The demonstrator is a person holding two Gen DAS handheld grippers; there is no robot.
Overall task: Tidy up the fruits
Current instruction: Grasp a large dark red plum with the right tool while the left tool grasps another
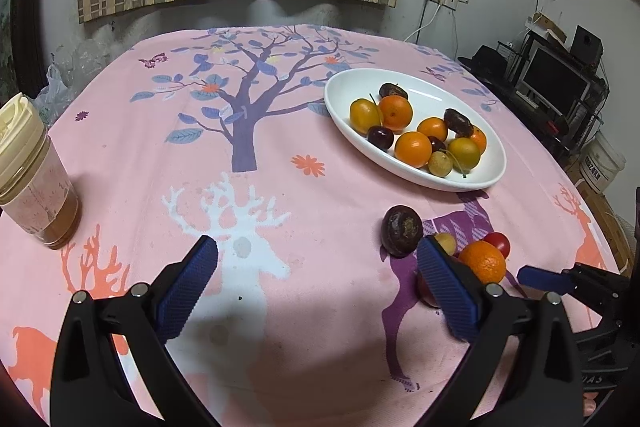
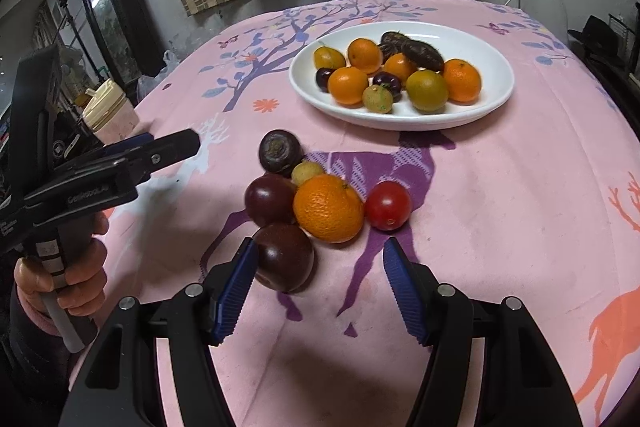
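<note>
Evidently sorting: most fruit fills the plate (image 2: 496,103); six loose fruits (image 2: 329,207) cluster on the counter (image 2: 500,187). Right fingers (image 2: 394,267) spread, straddling a plum (image 2: 285,263). Left fingers (image 1: 192,279) spread, empty, waiting aside.

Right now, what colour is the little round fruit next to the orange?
Red; the small tomato shows best in the right wrist view.

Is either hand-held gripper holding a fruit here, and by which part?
Nothing is held. Both the left hand-held gripper and right hand-held gripper are open; a dark plum lies beside the right one's left finger.
</note>
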